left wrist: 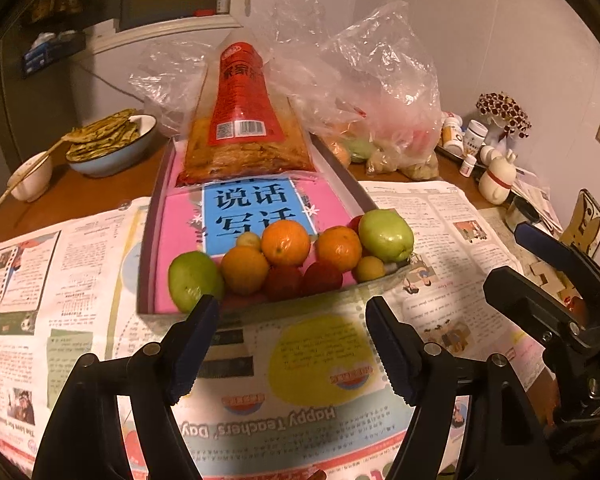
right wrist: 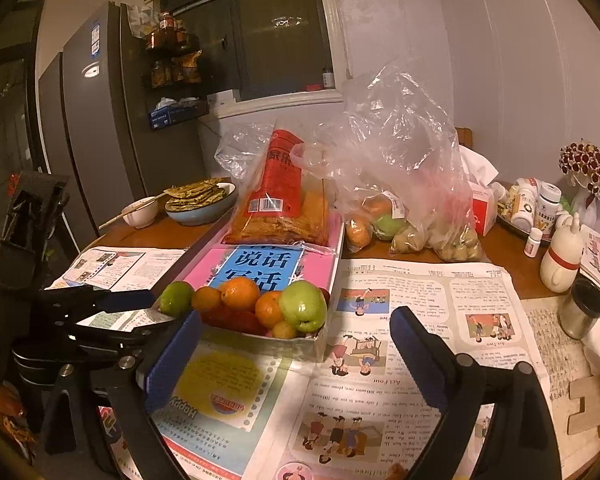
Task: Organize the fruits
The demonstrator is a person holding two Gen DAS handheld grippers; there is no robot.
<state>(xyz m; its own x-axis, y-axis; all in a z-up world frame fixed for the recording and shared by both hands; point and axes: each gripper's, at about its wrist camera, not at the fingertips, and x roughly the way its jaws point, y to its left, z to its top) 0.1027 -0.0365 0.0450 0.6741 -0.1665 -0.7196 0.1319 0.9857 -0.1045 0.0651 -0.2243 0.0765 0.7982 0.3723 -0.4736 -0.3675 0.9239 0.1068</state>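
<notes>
The fruits sit in a pile at the near end of a long tray [left wrist: 148,236]: two green apples [left wrist: 386,235], some oranges [left wrist: 285,242], small yellow fruits and red ones. I think they are bunched there so they are easy to reach and sort.

The left gripper [left wrist: 292,344] hangs just in front of the pile with its fingers spread wide and nothing in them. The right gripper [right wrist: 296,364] is spread wide and holds nothing too, low over the newspaper [right wrist: 420,320]. The paper is likely there to keep the table clean.

More fruit waits in a clear plastic bag [right wrist: 400,168] behind the tray.

The newspaper reads "Happy Teachers' Day", upside down. A pink book [left wrist: 256,208] in the tray shows "说话" and "写话". A red snack packet [left wrist: 240,112] leans on it, with a barcode.
</notes>
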